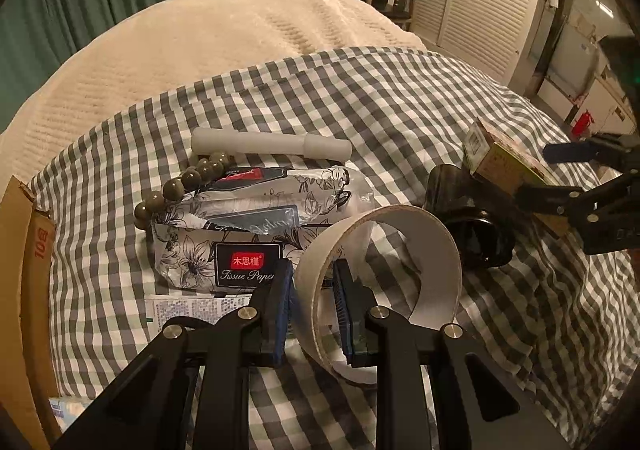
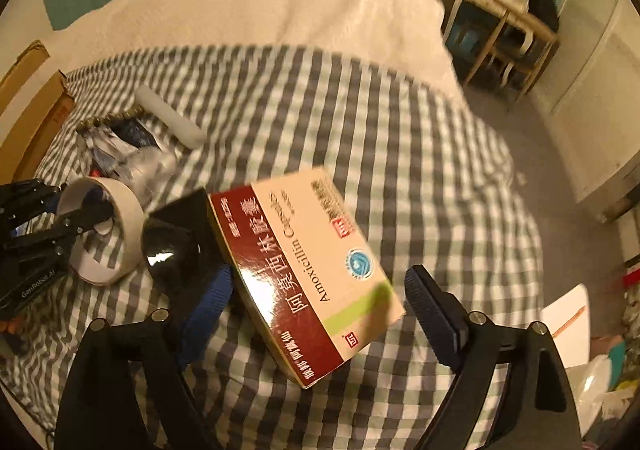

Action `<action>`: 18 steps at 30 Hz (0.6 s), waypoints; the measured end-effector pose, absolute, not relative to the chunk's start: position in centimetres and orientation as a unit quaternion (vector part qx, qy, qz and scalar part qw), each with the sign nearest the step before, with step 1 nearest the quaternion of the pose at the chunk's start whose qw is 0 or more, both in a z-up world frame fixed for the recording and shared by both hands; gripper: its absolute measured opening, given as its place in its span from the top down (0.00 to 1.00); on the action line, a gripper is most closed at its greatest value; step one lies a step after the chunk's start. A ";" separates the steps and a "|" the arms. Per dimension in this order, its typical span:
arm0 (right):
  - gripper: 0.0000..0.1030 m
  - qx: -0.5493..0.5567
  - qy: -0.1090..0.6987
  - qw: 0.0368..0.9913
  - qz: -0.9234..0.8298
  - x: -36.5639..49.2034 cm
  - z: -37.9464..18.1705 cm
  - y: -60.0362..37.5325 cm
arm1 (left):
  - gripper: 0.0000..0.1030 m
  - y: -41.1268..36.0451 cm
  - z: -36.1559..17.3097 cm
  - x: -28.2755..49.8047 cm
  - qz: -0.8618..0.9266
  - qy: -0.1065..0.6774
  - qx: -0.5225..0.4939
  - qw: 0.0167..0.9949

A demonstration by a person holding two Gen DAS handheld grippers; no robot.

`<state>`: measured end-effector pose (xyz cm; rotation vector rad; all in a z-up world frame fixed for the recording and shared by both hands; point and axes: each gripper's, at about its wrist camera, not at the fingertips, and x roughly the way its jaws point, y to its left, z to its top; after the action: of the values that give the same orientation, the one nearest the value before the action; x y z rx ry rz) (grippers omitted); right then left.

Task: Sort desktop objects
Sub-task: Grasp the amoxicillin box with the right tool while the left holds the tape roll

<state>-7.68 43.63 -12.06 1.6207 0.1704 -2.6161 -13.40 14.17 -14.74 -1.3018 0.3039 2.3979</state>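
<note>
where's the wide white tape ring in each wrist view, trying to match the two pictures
Left wrist view: the wide white tape ring sits low and centre, its near wall pinched by the left gripper.
Right wrist view: the same ring lies at the left edge, partway down, with the left gripper reaching into it.
Shared landmark: the glossy black object right beside the ring, on the grey-and-white checked cloth.

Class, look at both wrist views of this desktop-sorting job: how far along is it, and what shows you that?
Done: nothing looks clearly sorted. In hand: the left tongs pinch the wall of the white tape ring; the right tongs stand open around the Amoxicillin box, which leans on a black object. Left: the tissue pack, bead bracelet and white rod lie together on the checked cloth.
</note>
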 end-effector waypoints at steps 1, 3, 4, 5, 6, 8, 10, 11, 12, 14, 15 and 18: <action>0.13 0.529 0.045 0.033 -0.847 -7.7 -12.4 43.8 | 0.79 14.2 -14.7 -13.4 0.856 0.108 -0.466 0.196; 0.11 0.537 0.027 0.035 -0.842 -8.1 -13.1 43.9 | 0.79 14.2 -14.6 -13.5 0.856 0.109 -0.465 0.196; 0.10 0.540 0.025 0.033 -0.841 -8.2 -13.4 43.9 | 0.80 14.2 -14.6 -13.5 0.856 0.110 -0.465 0.196; 0.09 0.542 0.026 0.031 -0.839 -8.4 -13.6 43.8 | 0.82 14.2 -14.5 -13.5 0.857 0.111 -0.464 0.196; 0.09 0.543 0.027 0.031 -0.839 -8.3 -13.7 43.7 | 0.82 14.2 -14.3 -13.3 0.858 0.112 -0.462 0.196; 0.09 0.544 0.017 0.029 -0.838 -8.2 -13.8 43.6 | 0.83 14.2 -14.0 -13.2 0.858 0.111 -0.461 0.198; 0.12 0.548 0.008 0.026 -0.836 -7.8 -13.7 43.7 | 0.83 14.2 -13.6 -13.0 0.860 0.109 -0.457 0.199; 0.14 0.549 0.005 0.024 -0.836 -7.6 -13.7 43.7 | 0.83 14.2 -13.4 -12.9 0.860 0.108 -0.456 0.201; 0.14 0.549 0.003 0.021 -0.836 -7.3 -13.6 43.6 | 0.84 14.2 -13.2 -12.7 0.862 0.107 -0.453 0.201; 0.16 0.551 -0.008 0.017 -0.834 -6.9 -13.4 43.7 | 0.84 14.3 -12.8 -12.5 0.862 0.105 -0.452 0.206; 0.16 0.551 -0.016 0.015 -0.834 -6.5 -13.2 43.7 | 0.84 14.4 -12.5 -12.2 0.862 0.105 -0.450 0.208; 0.18 0.550 -0.044 0.011 -0.834 -5.3 -12.6 44.0 | 0.86 14.5 -11.8 -11.7 0.862 0.105 -0.446 0.216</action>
<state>-5.31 44.05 -12.57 1.7160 -0.1372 -2.6011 -11.67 14.48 -11.78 -1.2359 0.2915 2.3887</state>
